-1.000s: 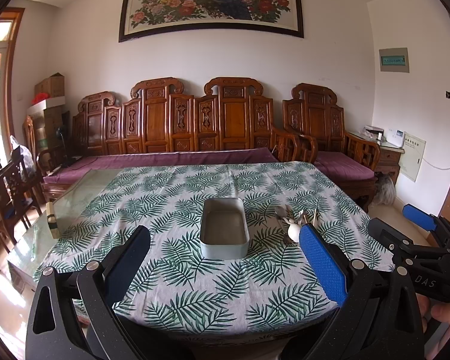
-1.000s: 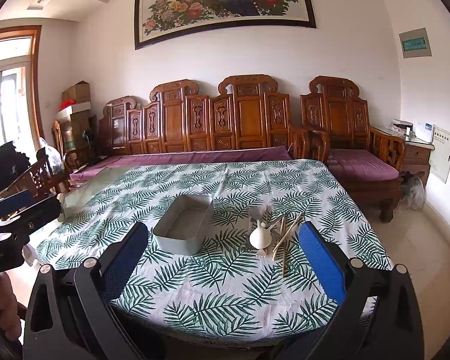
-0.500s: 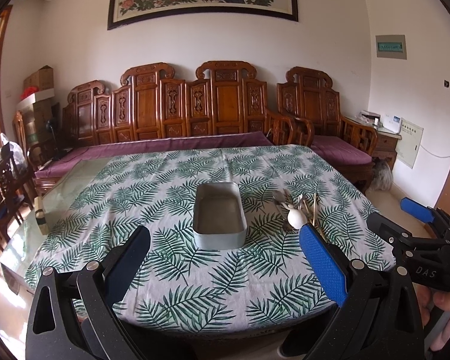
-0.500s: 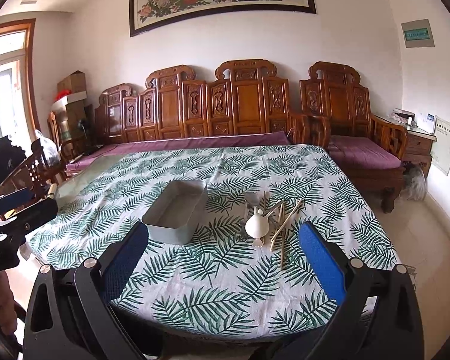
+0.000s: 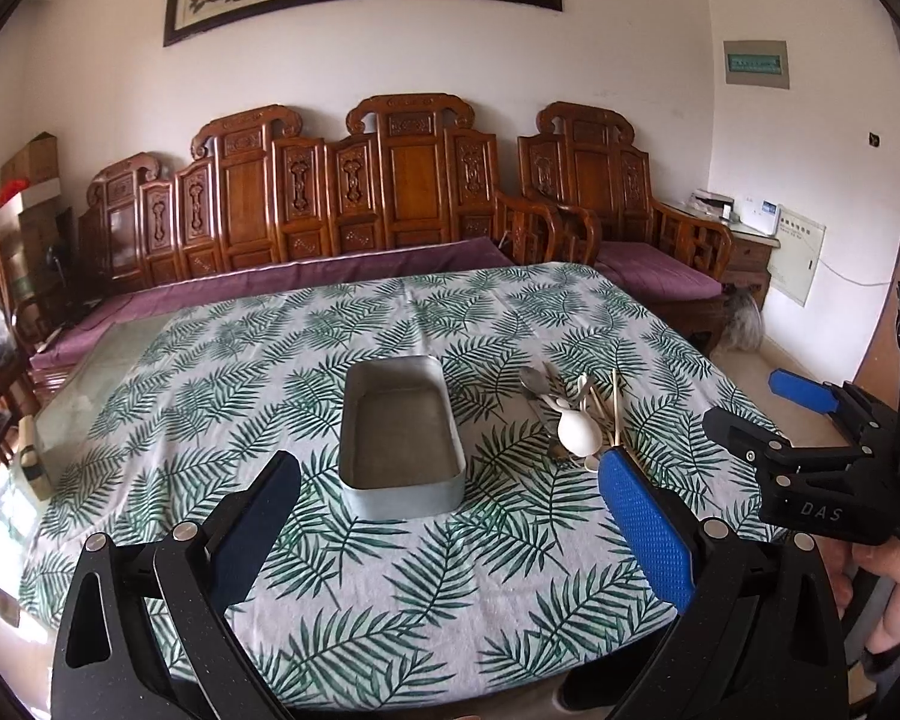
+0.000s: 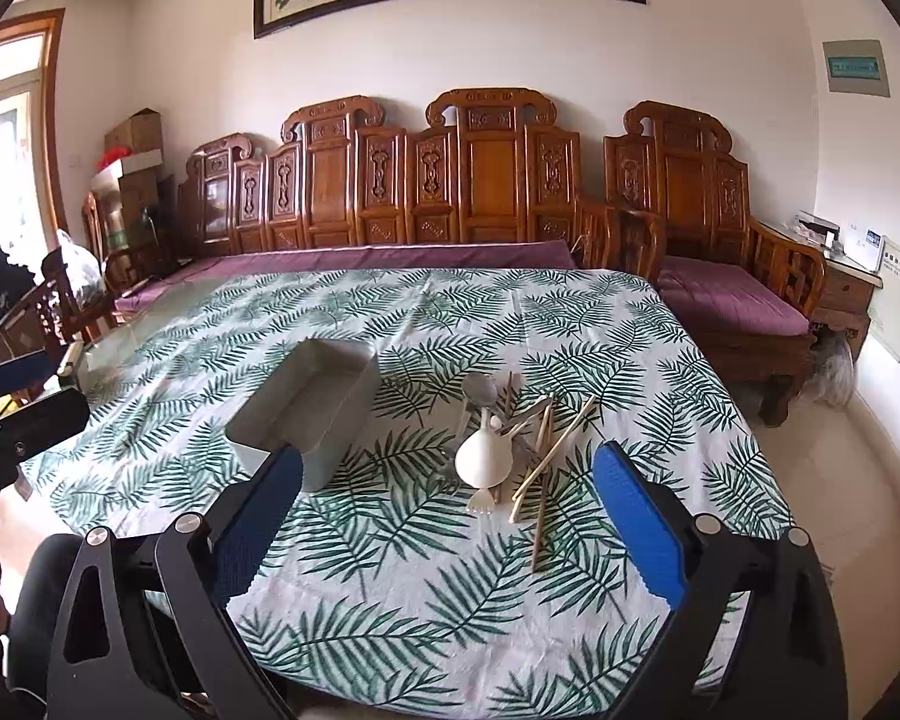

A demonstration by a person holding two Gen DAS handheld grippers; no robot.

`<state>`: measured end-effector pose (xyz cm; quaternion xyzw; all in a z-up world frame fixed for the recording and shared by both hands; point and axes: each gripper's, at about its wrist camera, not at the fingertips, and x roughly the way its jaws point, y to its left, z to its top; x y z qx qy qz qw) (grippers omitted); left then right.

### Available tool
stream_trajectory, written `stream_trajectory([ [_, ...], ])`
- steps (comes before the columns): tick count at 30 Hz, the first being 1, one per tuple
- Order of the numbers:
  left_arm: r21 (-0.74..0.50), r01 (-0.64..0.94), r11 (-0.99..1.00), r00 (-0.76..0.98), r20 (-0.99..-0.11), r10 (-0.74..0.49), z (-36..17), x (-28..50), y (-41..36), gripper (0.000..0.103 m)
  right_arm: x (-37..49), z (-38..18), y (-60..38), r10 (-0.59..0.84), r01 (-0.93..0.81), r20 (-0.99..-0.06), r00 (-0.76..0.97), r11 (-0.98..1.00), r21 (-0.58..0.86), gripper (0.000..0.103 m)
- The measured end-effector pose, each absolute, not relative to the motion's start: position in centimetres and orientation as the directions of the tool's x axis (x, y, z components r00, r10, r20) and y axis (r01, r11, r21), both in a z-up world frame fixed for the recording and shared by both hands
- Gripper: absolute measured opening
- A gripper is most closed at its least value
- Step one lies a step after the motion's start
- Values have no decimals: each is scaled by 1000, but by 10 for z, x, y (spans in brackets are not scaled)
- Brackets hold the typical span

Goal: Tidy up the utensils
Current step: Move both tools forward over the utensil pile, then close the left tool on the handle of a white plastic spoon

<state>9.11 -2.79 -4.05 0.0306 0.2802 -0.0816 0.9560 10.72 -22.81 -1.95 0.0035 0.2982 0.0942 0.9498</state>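
Note:
An empty grey rectangular tray [image 5: 399, 432] [image 6: 312, 405] sits mid-table on the palm-leaf cloth. To its right lies a heap of utensils [image 5: 576, 414] [image 6: 510, 438]: a white ceramic spoon [image 6: 483, 459], a metal spoon [image 6: 479, 389], wooden chopsticks [image 6: 555, 450] and a small white fork [image 6: 482, 503]. My left gripper [image 5: 450, 516] hangs open above the table's near edge, facing the tray. Open too, my right gripper [image 6: 447, 513] points at the utensil heap from the near side, with nothing between its fingers. It also shows in the left wrist view as the right gripper [image 5: 810, 420].
A carved wooden bench [image 5: 354, 198] with purple cushions runs behind the table. The table [image 5: 390, 588] carries a leaf-print cloth, with bare glass [image 5: 90, 372] at the far left. A hand [image 5: 894, 594] holds the right gripper. Wooden chairs [image 6: 24, 324] stand to the left.
Both grippers have moved forward and down toward the table; the tray and utensils now look larger and nearer. Nothing on the table has moved.

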Motion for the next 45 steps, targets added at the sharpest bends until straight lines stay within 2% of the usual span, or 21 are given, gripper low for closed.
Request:
stream_trajectory([
  [12, 18, 218, 976, 802, -574, -168, -67, 143, -49, 96, 194, -55, -264, 123, -142, -637, 761, 990, 21, 91],
  [23, 6, 267, 964, 744, -637, -202, -89, 190, -74, 94, 261, -106, -307, 94, -102, -729, 678, 994, 33, 73],
  [29, -32, 311, 950, 683, -688, -246, -111, 219, -101, 85, 275, -138, -322, 130, -101, -777, 615, 991, 87, 60],
  [35, -66, 306, 950, 621, -742, -252, -144, 250, -131, 76, 281, -154, -333, 152, -85, -799, 582, 988, 127, 53],
  [41, -91, 295, 951, 572, -781, -252, -164, 281, -154, 65, 282, -163, -330, 182, -106, -810, 558, 983, 148, 37],
  [45, -108, 282, 953, 540, -803, -251, -174, 303, -166, 55, 281, -168, -326, 196, -123, -817, 543, 980, 154, 35],
])
